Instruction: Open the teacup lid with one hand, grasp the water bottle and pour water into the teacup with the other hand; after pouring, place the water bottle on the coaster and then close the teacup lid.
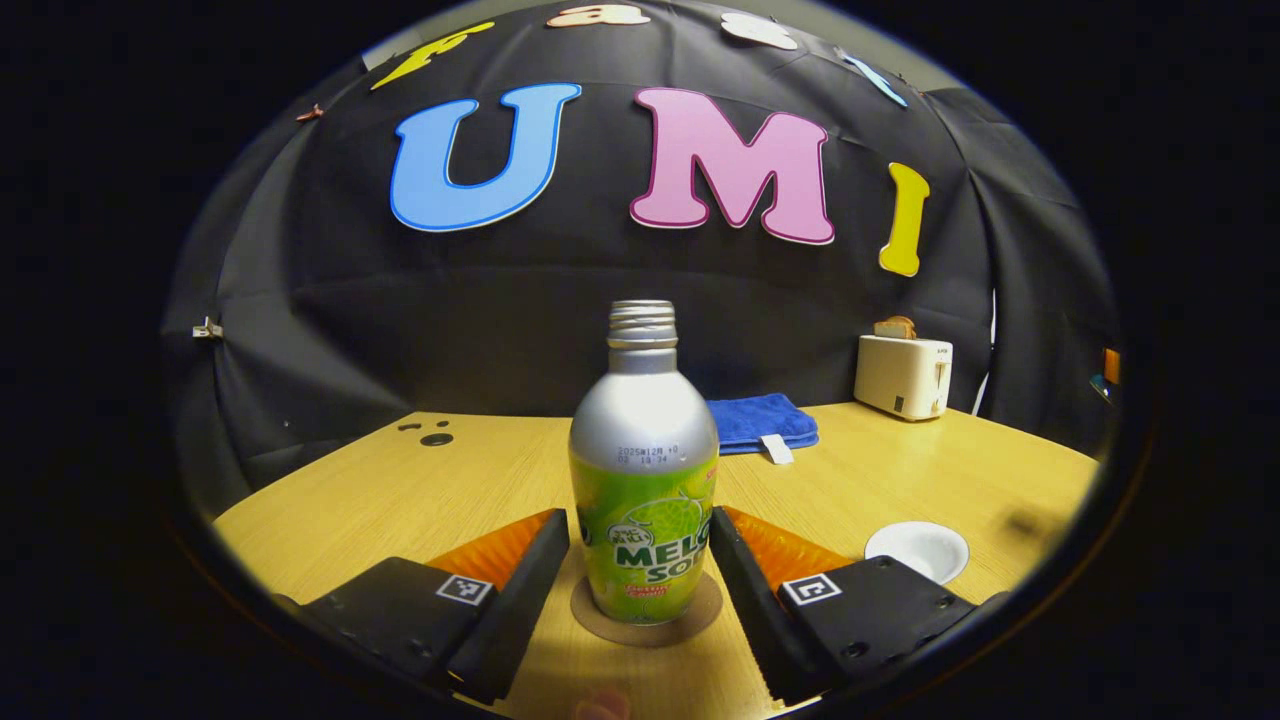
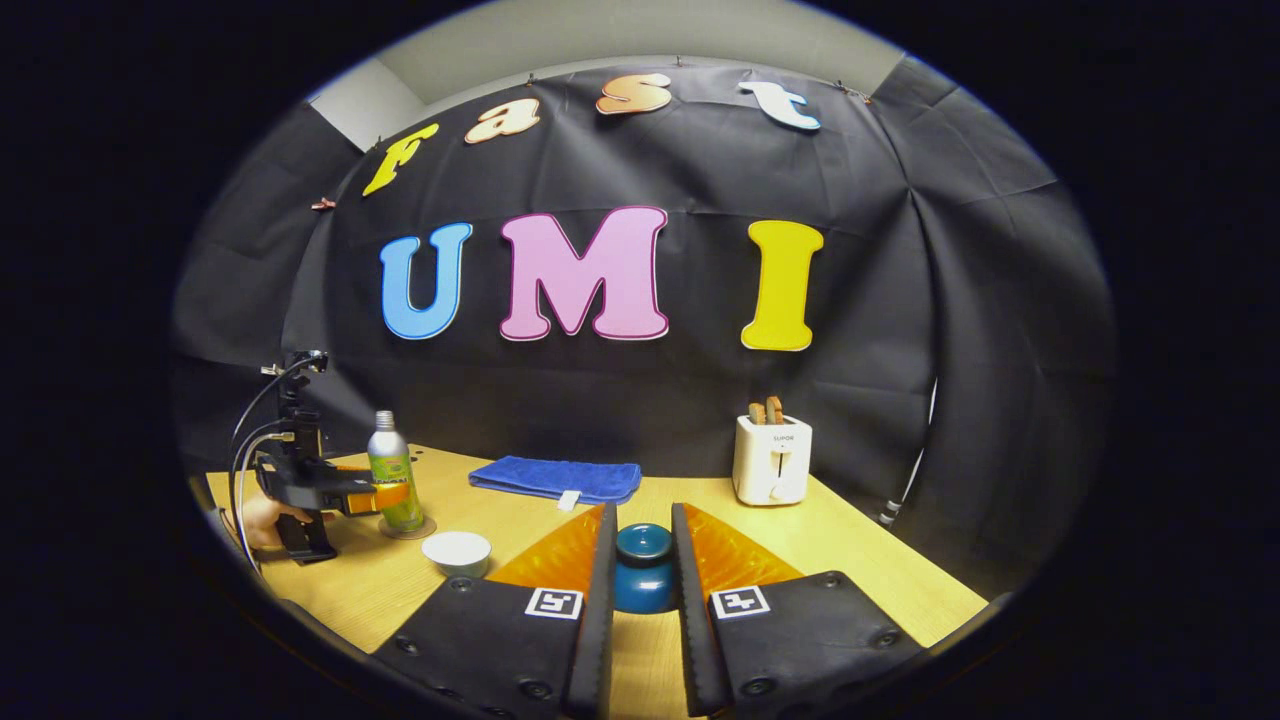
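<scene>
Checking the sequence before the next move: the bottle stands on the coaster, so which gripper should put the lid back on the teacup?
The right gripper: its fingers are closed on the blue lid. The left gripper stands open around the bottle on the coaster.

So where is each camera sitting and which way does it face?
Left gripper view: rides the left gripper, low, facing the bottle on its coaster between open fingers.
Right gripper view: rides the right gripper, facing the blue teacup lid between its fingers; left gripper and hand far left.
Shared: bottle, white cup, towel, toaster.
</scene>
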